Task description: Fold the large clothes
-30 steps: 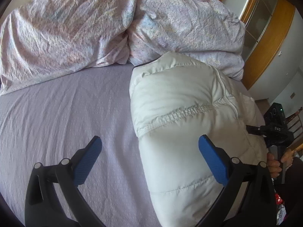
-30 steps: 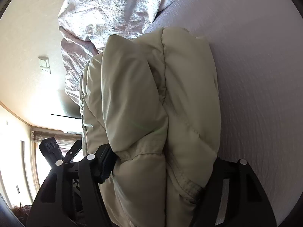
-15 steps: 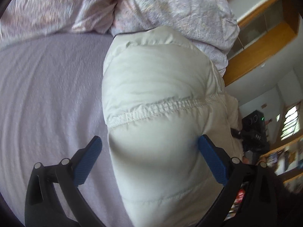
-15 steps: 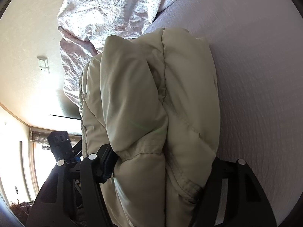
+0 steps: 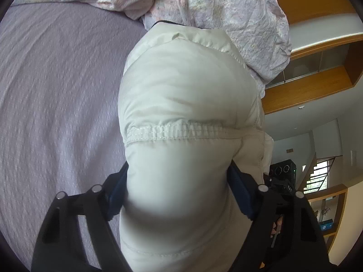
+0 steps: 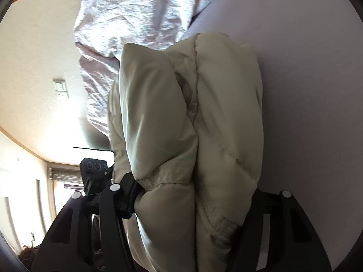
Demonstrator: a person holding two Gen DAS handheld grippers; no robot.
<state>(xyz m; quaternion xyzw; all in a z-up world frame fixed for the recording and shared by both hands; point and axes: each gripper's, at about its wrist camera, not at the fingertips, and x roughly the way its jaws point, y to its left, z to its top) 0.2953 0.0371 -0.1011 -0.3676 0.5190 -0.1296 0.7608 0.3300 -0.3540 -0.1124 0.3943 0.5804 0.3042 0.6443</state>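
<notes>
A folded cream puffer jacket [image 5: 186, 104] lies in a thick bundle on the lilac bed sheet [image 5: 56, 90]. My left gripper [image 5: 179, 195] is shut on the jacket's near end, its blue pads pressing into both sides. In the right wrist view the same jacket [image 6: 188, 124] shows as stacked folds. My right gripper [image 6: 192, 201] is shut on the jacket, squeezing the folds between its black fingers. The other gripper shows beyond the jacket in each view.
A crumpled floral duvet [image 5: 222, 6] is heaped at the head of the bed just behind the jacket. Wooden shelving [image 5: 317, 77] stands past the bed's right side. Bare sheet [image 6: 306, 68] spreads beside the jacket.
My left gripper moved forward over the jacket's near end and closed on it; it was open before. My right gripper kept its hold, and the bundle shifted slightly.
</notes>
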